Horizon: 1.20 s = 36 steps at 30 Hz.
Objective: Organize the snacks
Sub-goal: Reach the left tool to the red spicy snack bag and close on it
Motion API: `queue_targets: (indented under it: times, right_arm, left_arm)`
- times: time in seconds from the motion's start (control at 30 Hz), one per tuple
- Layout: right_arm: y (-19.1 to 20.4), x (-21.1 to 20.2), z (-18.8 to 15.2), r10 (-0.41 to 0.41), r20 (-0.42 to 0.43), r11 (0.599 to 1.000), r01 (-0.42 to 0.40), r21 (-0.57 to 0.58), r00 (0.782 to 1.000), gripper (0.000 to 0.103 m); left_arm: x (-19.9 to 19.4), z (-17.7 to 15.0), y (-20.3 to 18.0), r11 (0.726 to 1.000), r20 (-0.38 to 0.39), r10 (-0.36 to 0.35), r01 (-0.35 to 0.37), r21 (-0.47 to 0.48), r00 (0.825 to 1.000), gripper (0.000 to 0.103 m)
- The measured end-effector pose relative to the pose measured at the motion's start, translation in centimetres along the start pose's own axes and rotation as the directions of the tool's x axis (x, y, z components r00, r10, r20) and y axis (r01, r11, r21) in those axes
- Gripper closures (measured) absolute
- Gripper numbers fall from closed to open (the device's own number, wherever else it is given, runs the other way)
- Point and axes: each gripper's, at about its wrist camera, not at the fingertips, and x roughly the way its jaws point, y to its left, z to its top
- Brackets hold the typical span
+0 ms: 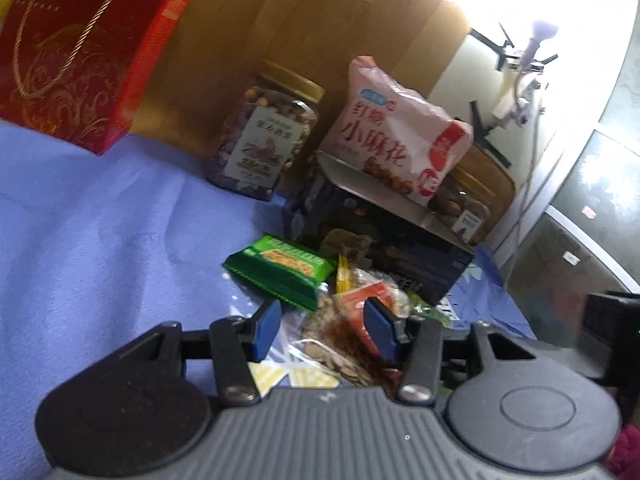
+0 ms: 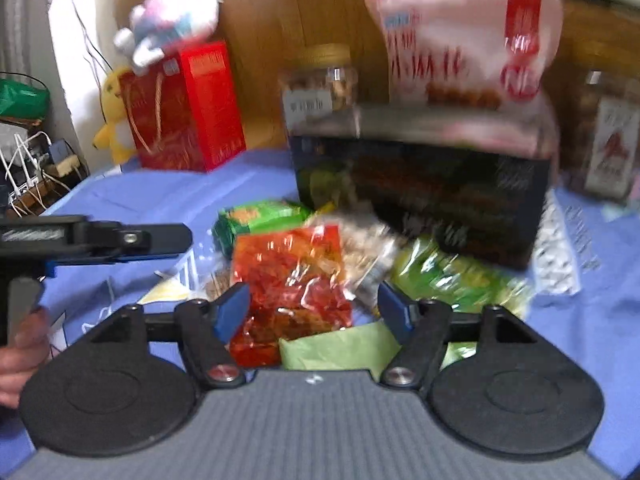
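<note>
A heap of small snack packets lies on the blue cloth (image 1: 100,216) in front of a dark box (image 1: 400,248). My left gripper (image 1: 324,324) is open just above the heap, its blue pads on either side of a clear bag of seeds (image 1: 340,356) and a red-orange packet (image 1: 360,304). A green packet (image 1: 280,268) lies just ahead. My right gripper (image 2: 312,308) is open, its pads either side of the red-orange packet (image 2: 288,280). The green packet (image 2: 260,216) and a lime-green packet (image 2: 452,280) lie beside it. The left gripper (image 2: 176,240) shows at the left, side-on.
A pink snack bag (image 1: 392,136) leans on top of the dark box (image 2: 420,192). Nut jars (image 1: 264,136) (image 2: 320,80) (image 2: 608,140) stand behind. A red gift box (image 1: 80,52) (image 2: 188,108), with plush toys (image 2: 176,12) on and beside it, stands at the left. A wooden headboard (image 1: 304,20) backs everything.
</note>
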Motion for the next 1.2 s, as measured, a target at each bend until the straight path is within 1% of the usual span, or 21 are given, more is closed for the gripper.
queue_targets:
  times: [0.03,0.07,0.13,0.2,0.23,0.27,0.3,0.33,0.4,0.47,0.6,0.7,0.77,0.9,1.03,1.07,1.1,1.17,1.2]
  right_arm:
    - [0.7,0.2,-0.1,0.008,-0.013,1.0,-0.008,-0.022,1.0,0.036]
    - [1.5,0.1,-0.3,0.017,-0.009,0.998,-0.017,-0.052,1.0,0.039]
    - [3.3,-0.4,-0.9,0.062,-0.006,0.988,-0.063,-0.141,0.998,0.04]
    - [5.1,-0.8,-2.0,0.097,-0.011,0.966,-0.097,-0.241,0.995,0.04]
    - [6.1,-1.2,-2.8,0.103,-0.002,0.948,-0.099,-0.304,0.995,0.043]
    - [6.9,-1.5,-3.4,0.097,0.011,0.931,-0.086,-0.355,0.995,0.043]
    - [7.3,-1.8,-3.6,0.092,0.023,0.921,-0.076,-0.382,0.996,0.042]
    - [7.4,-2.0,-3.7,0.088,0.027,0.918,-0.07,-0.389,0.996,0.042]
    - [7.0,-1.9,-3.5,0.089,0.015,0.931,-0.078,-0.356,0.996,0.04]
    - [6.4,-2.0,-3.4,0.076,0.005,0.949,-0.071,-0.309,0.997,0.029]
    - [5.8,-2.8,-3.9,0.091,-0.01,0.957,-0.09,-0.274,0.996,0.028]
    - [5.9,-2.6,-4.2,0.09,-0.037,0.952,-0.097,-0.291,0.995,0.027]
    - [6.1,-3.0,-4.4,0.082,-0.035,0.948,-0.089,-0.304,0.996,0.027]
    - [5.5,-3.2,-4.4,0.097,-0.046,0.953,-0.106,-0.283,0.994,0.026]
    - [5.3,-3.5,-4.6,0.098,-0.043,0.951,-0.106,-0.291,0.994,0.027]
    - [5.3,-3.6,-4.6,0.099,-0.041,0.95,-0.107,-0.293,0.994,0.027]
    - [5.4,-3.7,-4.7,0.099,-0.039,0.949,-0.106,-0.296,0.994,0.028]
    - [5.4,-3.9,-4.9,0.109,-0.033,0.944,-0.114,-0.309,0.993,0.036]
    - [5.5,-4.0,-5.0,0.108,-0.027,0.943,-0.111,-0.315,0.994,0.036]
  left_arm:
    - [-0.1,0.0,0.0,1.0,0.004,-0.011,0.011,0.002,1.0,0.055]
    - [-0.2,-0.1,0.0,1.0,0.005,-0.015,0.015,0.003,1.0,0.055]
    - [-0.1,0.0,0.0,1.0,0.002,-0.018,0.018,0.003,1.0,0.055]
    - [0.0,0.0,-0.1,1.0,-0.003,-0.028,0.028,0.008,1.0,0.055]
    - [0.0,0.0,-0.1,0.999,-0.007,-0.031,0.031,0.013,1.0,0.055]
    - [0.1,-0.1,-0.2,0.999,-0.011,-0.031,0.031,0.018,0.999,0.055]
    - [0.2,-0.1,-0.3,0.999,-0.016,-0.03,0.03,0.023,0.999,0.055]
    - [0.3,-0.1,-0.4,0.999,-0.019,-0.029,0.029,0.025,0.999,0.055]
    - [0.2,-0.1,-0.3,0.999,-0.02,-0.027,0.028,0.023,0.999,0.055]
    - [0.2,-0.1,-0.2,1.0,-0.02,-0.024,0.025,0.018,1.0,0.055]
    - [0.4,-0.2,-0.3,1.0,-0.048,-0.02,0.021,0.023,0.999,0.051]
    - [1.0,-0.4,-0.7,0.999,-0.096,-0.008,0.012,0.042,0.995,0.051]
    - [1.0,-0.6,-0.9,0.999,-0.12,-0.003,0.009,0.048,0.993,0.049]
    - [0.8,-1.6,-1.0,0.999,-0.175,-0.013,0.021,0.04,0.985,0.049]
    - [0.1,-2.6,-1.8,0.997,-0.179,-0.029,0.04,0.061,0.983,0.049]
    - [0.0,-2.7,-1.9,0.997,-0.179,-0.031,0.043,0.062,0.983,0.051]
    - [-0.1,-2.8,-1.9,0.997,-0.178,-0.032,0.044,0.061,0.983,0.055]
    - [-0.2,-2.9,-2.0,0.997,-0.174,-0.036,0.047,0.056,0.984,0.061]
    - [-0.4,-2.9,-2.0,0.997,-0.165,-0.042,0.051,0.053,0.985,0.068]
